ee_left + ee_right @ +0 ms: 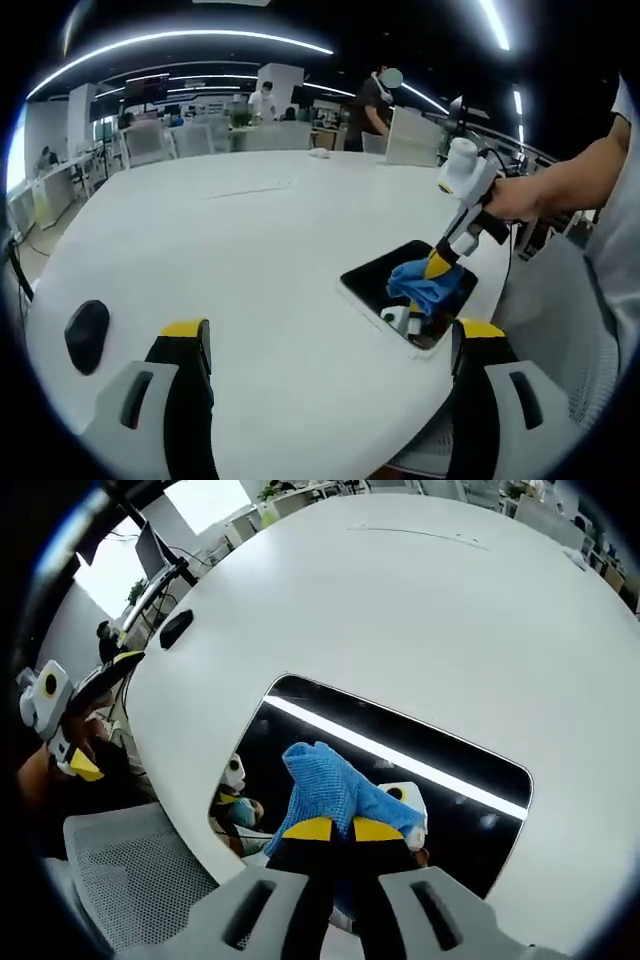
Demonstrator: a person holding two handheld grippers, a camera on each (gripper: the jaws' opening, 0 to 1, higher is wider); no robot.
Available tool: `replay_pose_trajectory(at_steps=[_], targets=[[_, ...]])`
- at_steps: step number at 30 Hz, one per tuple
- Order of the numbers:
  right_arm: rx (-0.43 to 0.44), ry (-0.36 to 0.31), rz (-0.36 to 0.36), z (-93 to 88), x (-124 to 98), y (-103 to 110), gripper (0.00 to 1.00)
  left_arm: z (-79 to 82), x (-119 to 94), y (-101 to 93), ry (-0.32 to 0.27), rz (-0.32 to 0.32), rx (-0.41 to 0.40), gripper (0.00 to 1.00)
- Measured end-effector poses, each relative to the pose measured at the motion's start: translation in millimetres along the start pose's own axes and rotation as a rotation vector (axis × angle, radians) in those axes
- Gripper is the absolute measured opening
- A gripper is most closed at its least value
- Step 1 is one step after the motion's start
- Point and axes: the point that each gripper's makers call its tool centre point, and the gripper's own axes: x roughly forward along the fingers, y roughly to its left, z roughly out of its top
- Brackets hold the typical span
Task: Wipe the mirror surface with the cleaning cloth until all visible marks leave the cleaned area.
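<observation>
On the big white round tabletop (pixel 260 260), near its edge w/ a mesh chair (pixel 130 880) just beyond, lies the mirror (pixel 400 770): a dark rounded rectangle, flat, reflecting a ceiling light strip & part of the tool above it. In left gripper view the mirror (pixel 385 275) sits right of centre, close to the rim of the tabletop (pixel 420 610).

Blue cleaning cloth (pixel 325 790) is bunched on the mirror glass, toward its near side. Right tool (pixel 333 830) has its yellow-tipped jaws pressed together, pinching the cloth & holding it down on the mirror. Seen from the left gripper view, right tool (pixel 440 265) comes in angled from upper right, held by a person's hand (pixel 515 200), cloth (pixel 420 285) under its tip.

Left tool (pixel 330 340) hangs over bare tabletop w/ jaws spread wide, nothing between them, well apart from the mirror. In right gripper view the left tool (pixel 85 765) shows at far left, off the tabletop edge.

Small black mouse (pixel 87 335) rests on tabletop, left of the left tool; also seen as mouse (pixel 175 628).
</observation>
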Motion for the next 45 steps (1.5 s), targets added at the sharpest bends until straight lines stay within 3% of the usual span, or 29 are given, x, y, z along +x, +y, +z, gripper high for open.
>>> replay_pose_trajectory(at_steps=[10,22,29,45], targets=[[-0.025,0.003,-0.016,15.6,3.6,-8.9,0.00,7.3,4.6,-12.0,-0.008,-0.012,-0.008,0.99],[-0.035,-0.031,-0.023,40.1,8.6,-23.3,0.00,5.4,0.4,1.9,-0.004,-0.005,-0.012,0.99],[-0.068,-0.046,-0.025,50.1,10.8,-28.6,0.00,3.5,0.7,0.4,0.002,-0.005,-0.013,0.99],[-0.091,-0.027,-0.016,47.3,8.6,-34.4,0.00,4.1,4.0,-2.9,0.002,-0.004,-0.020,0.99]])
